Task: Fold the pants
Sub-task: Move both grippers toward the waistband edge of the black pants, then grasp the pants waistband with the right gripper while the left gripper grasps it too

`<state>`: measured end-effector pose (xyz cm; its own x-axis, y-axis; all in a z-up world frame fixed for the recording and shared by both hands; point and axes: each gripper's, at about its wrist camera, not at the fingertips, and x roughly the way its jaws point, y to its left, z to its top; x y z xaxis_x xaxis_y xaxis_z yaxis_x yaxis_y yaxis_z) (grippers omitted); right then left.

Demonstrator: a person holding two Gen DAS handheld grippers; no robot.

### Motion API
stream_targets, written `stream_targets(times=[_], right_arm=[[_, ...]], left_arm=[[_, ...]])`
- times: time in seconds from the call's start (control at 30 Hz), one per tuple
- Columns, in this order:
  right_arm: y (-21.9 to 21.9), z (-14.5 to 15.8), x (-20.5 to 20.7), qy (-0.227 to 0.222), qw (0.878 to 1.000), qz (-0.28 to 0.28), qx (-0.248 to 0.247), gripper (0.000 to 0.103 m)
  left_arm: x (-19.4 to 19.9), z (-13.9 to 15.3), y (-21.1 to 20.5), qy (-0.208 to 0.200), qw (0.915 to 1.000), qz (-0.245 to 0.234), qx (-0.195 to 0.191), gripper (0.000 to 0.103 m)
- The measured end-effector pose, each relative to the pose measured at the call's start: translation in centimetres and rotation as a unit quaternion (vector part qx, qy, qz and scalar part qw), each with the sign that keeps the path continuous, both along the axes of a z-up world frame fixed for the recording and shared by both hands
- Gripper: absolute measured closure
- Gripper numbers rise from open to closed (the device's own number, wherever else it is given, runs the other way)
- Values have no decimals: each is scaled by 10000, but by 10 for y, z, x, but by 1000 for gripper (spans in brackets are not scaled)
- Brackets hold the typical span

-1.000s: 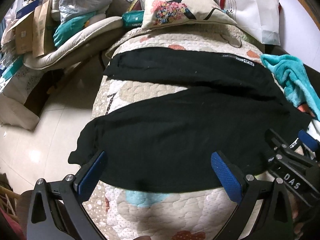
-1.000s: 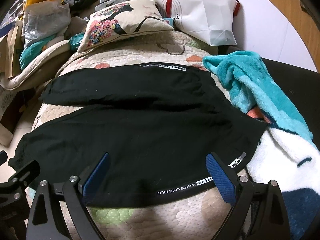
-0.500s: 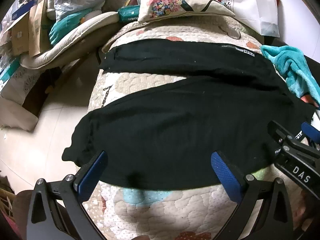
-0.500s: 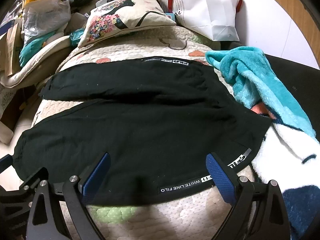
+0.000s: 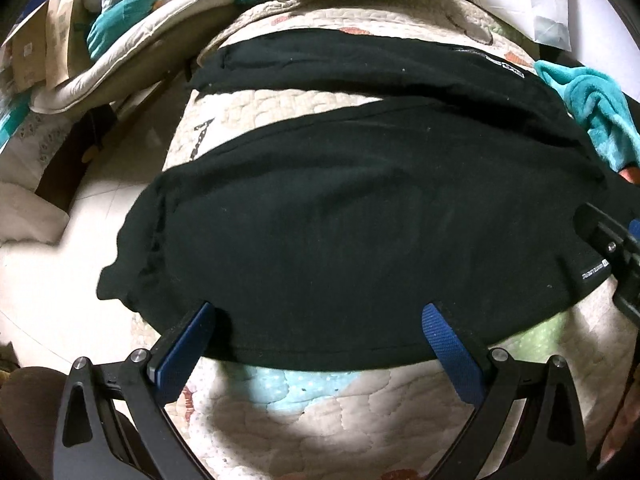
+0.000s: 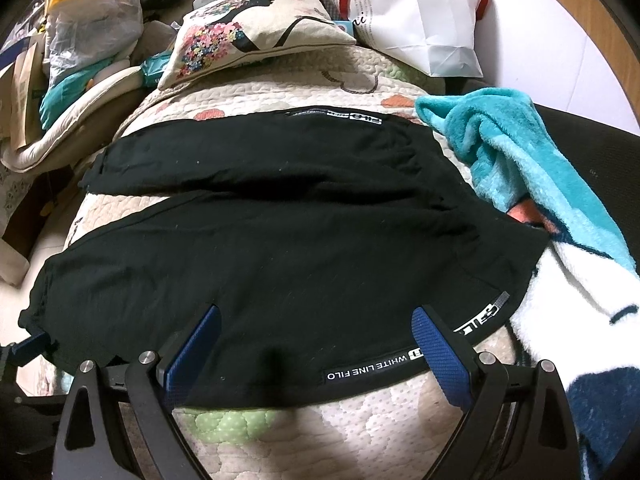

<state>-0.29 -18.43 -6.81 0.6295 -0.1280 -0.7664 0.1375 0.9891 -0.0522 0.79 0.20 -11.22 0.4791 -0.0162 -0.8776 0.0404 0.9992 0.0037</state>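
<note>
Black pants (image 5: 360, 220) (image 6: 280, 248) lie spread across a quilted bed cover, legs pointing left, the waistband with white lettering at the right. My left gripper (image 5: 320, 316) is open, its blue pads at the near hem of the closer leg. My right gripper (image 6: 316, 320) is open too, fingers straddling the near edge by the waistband lettering (image 6: 366, 368). Nothing is gripped by either. The right gripper's black body (image 5: 612, 256) shows at the right edge of the left wrist view.
The quilted cover (image 5: 304, 412) (image 6: 260, 420) carries the pants. A teal and white fleece blanket (image 6: 520, 168) lies right of them. A flowered cushion (image 6: 256, 28) and a white bag (image 6: 424, 12) sit behind. Clutter and bare floor (image 5: 48, 280) are at the left.
Both grippers have moved forward and lower toward the near edge of the pants, which now fill more of each view. The jaws stayed open.
</note>
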Motion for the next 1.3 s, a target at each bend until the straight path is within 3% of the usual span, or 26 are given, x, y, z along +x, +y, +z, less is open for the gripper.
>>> stream_targets(times=[0.63,0.67,0.73,0.9,0.97,1.07,1.17,1.3], right_arm=[[5,-6,-1,44,10000,46,-4,5],[6,-6,-1,45,10000,66,5,5],[6,-2,-3,19,9999,124,-8,5],[1,39,-9,-82,9989,443,158,5],[-2,58,-7,-81,9968,713,364,5],[-8,81,12,125,9900,1278,588,5],[-23,96,50,181,9838,1706,511,5],[-52,91,113,256,9861,1593,407,5]], left_arm=[[-2,-1,6,83,9997,-32,-235,1],[-2,4,8,78,9993,-40,-376,4],[-3,16,9,50,9977,-129,-657,23],[5,73,26,-496,9894,-545,-1254,24],[15,88,35,-625,9886,-629,-1214,24],[43,99,57,-637,9911,-562,-1020,24],[77,98,79,-470,9919,-451,-1091,24],[130,85,102,-423,9935,-289,-1012,24]])
